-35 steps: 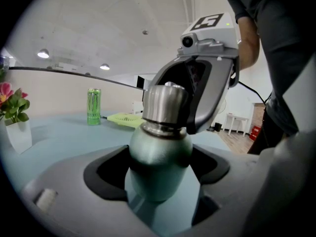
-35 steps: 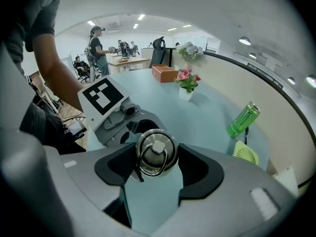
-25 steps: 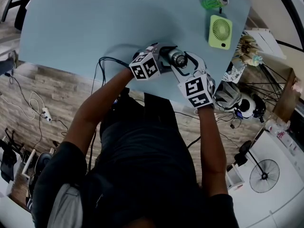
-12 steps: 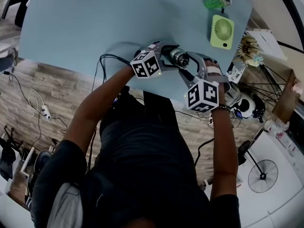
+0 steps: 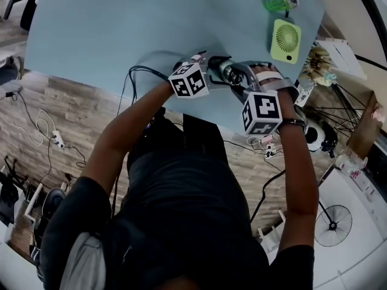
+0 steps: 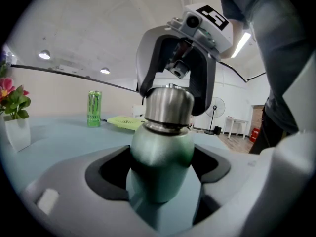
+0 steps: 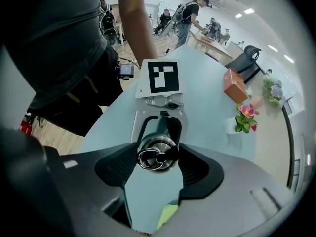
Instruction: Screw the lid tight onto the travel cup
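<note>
- Head view: a travel cup [image 5: 225,72] is seen near the front edge of a light blue table [image 5: 109,35], between the two grippers that are held by the person.
- The cup is kept upright; its base is hidden by the jaws, so it cannot be told whether it rests on the table.
- In the left gripper view, the green body of the cup is framed by the left gripper [image 6: 162,154]. Its dark pads are laid against both sides of the body, so the cup is gripped. These jaws have just been opening slightly, and they are now spread wide around the body.
- A steel lid [image 6: 168,105] is seated on the neck of the cup, with a bright ring at the seam below it.
- In the right gripper view, the lid is looked down on from above by the right gripper [image 7: 158,151]. One pad is pressed against each side of the lid, so the lid is clamped.
- From the left gripper view, the right gripper is seen pointed steeply down over the cup, its two fingers straddling the lid.
- A green can [image 6: 94,108] and a yellow-green fan [image 5: 286,41] are placed at the far right of the table, well apart from the cup.
- Pink flowers in a white vase [image 6: 15,112] are set at the far edge, and an orange box [image 7: 234,85] is seen beside them.
</note>
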`<state>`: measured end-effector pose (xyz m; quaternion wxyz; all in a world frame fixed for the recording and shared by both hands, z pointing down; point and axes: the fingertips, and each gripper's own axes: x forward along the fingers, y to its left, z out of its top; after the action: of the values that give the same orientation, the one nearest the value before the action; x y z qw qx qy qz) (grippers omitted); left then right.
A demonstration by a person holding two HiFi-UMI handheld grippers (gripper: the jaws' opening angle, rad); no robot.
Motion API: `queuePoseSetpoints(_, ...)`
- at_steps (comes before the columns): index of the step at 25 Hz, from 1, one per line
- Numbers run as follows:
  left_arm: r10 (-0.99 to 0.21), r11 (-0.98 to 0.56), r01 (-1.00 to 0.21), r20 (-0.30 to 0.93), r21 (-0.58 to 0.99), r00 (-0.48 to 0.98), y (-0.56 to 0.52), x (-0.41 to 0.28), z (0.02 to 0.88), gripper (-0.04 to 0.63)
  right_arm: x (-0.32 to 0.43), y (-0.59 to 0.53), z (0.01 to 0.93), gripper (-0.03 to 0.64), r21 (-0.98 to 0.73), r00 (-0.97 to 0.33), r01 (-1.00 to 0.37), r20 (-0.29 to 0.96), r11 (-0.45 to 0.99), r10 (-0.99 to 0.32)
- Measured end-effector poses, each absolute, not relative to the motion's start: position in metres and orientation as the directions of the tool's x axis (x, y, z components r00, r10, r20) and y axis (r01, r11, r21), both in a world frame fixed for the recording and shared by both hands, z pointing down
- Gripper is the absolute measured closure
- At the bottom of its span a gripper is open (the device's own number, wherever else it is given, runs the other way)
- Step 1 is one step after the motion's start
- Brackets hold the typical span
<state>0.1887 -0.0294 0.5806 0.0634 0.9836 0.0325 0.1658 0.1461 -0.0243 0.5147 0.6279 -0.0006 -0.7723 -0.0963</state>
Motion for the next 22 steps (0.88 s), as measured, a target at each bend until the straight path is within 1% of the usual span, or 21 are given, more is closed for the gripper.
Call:
queuePoseSetpoints(2, 0.084, -0.990, 0.043, 0.321, 0.134, 0.943, -0.029, 0.189, 0.581, 0.169, 0.146, -0.024, 0.516, 0.357, 0.142, -0.222, 0.104, 0.968, 0.984, -0.116)
queuePoseSetpoints(5, 0.083, -0.990, 0.042, 0.321, 0.133, 0.943, -0.029, 0.189, 0.581, 0.169, 0.146, -0.025, 0.516, 0.359, 0.141, -0.245, 0.037, 0.961, 0.989, -0.128)
queuePoseSetpoints(14, 0.083, -0.990, 0.041, 0.320, 0.134, 0.944, -0.029, 0.188, 0.579, 0.169, 0.144, -0.030, 0.513, 0.360, 0.127, -0.322, -0.252, 0.924, 0.959, -0.207)
queuePoseSetpoints(18, 0.084, -0.990, 0.043, 0.319, 0.135, 0.944, -0.030, 0.188, 0.580, 0.170, 0.146, -0.034, 0.515, 0.362, 0.090, -0.341, -0.404, 0.909, 0.910, -0.241)
queuePoseSetpoints(22, 0.085, -0.990, 0.044, 0.319, 0.133, 0.944, -0.031, 0.187, 0.581, 0.170, 0.146, -0.042, 0.515, 0.366, 0.050, -0.333, -0.587, 0.894, 0.808, -0.298)
